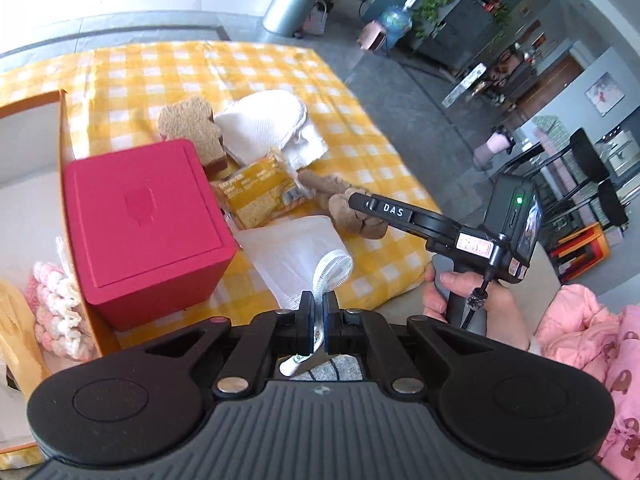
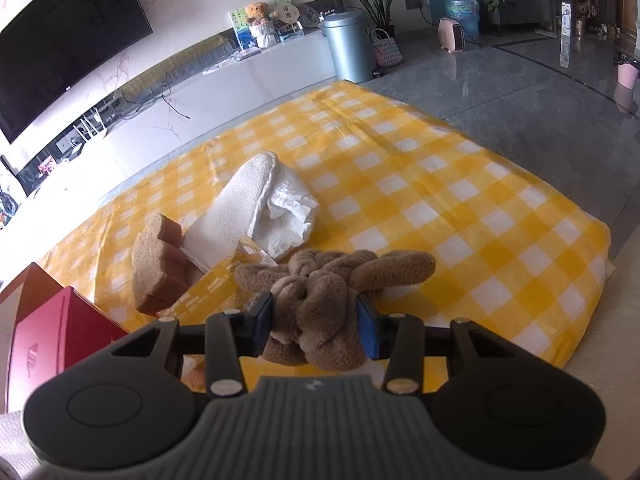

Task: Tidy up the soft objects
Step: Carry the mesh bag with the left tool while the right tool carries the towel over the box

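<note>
the left gripper is pressed together on the ribbed cuff of a white sock, and the rest of the sock hangs down to the yellow checked cloth, just beside the red box; a grip at the cuff probably makes it easy to lift the sock free from the pile. the right gripper pinches the brown plush toy at its thick knotted middle, with the blue pads pushing into both sides, so its jaws stand partly apart only because the toy fills them. the toy is near the front edge of the cloth, and one soft limb sticks out to the right. behind it lie a yellow packet, a brown sponge, a white fluffy slipper and a crumpled white bag, close together in the middle of the cloth. at the left edge an orange-walled box holds a pink and white knitted thing, so i judge this box is where the soft things are collected, and the sock and toy are not yet in it.
</note>
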`<move>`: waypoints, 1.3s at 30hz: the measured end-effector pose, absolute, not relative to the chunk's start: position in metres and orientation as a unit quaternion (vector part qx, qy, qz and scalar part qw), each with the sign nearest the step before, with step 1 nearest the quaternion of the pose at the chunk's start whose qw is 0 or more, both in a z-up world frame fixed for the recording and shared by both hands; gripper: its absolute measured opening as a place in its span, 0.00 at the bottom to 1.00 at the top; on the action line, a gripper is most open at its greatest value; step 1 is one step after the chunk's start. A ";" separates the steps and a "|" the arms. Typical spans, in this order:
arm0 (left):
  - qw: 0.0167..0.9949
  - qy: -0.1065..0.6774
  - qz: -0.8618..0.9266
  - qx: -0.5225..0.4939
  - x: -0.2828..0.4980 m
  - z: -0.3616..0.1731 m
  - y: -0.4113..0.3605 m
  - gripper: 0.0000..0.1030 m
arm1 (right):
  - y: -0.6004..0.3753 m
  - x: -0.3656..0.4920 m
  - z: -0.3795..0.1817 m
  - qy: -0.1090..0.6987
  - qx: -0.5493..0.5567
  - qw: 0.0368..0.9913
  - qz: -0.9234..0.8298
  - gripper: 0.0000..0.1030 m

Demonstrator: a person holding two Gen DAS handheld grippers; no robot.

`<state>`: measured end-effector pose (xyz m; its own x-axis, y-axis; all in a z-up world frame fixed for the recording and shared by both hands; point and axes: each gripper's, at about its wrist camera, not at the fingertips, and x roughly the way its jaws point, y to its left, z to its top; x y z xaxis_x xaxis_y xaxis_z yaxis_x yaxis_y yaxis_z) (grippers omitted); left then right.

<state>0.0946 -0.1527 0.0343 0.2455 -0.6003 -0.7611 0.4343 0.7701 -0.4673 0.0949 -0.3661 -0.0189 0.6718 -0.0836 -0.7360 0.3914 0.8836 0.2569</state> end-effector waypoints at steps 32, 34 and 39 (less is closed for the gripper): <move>0.821 0.426 -0.296 -0.239 0.092 0.016 0.002 0.04 | -0.229 0.077 -0.012 0.481 -0.119 0.868 0.027 0.90; 0.822 0.423 -0.298 -0.240 0.087 0.015 0.008 0.04 | -0.218 0.063 -0.009 0.478 -0.149 0.864 0.059 0.93; 0.820 0.423 -0.297 -0.246 0.088 0.014 0.016 0.04 | -0.198 0.026 0.003 0.405 -0.314 0.840 0.179 0.96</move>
<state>0.0883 0.0158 0.0136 0.4664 -0.6948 -0.5475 0.2784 0.7028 -0.6547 0.0257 -0.1980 0.0029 0.6082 0.0478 -0.7924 -0.5552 0.7390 -0.3816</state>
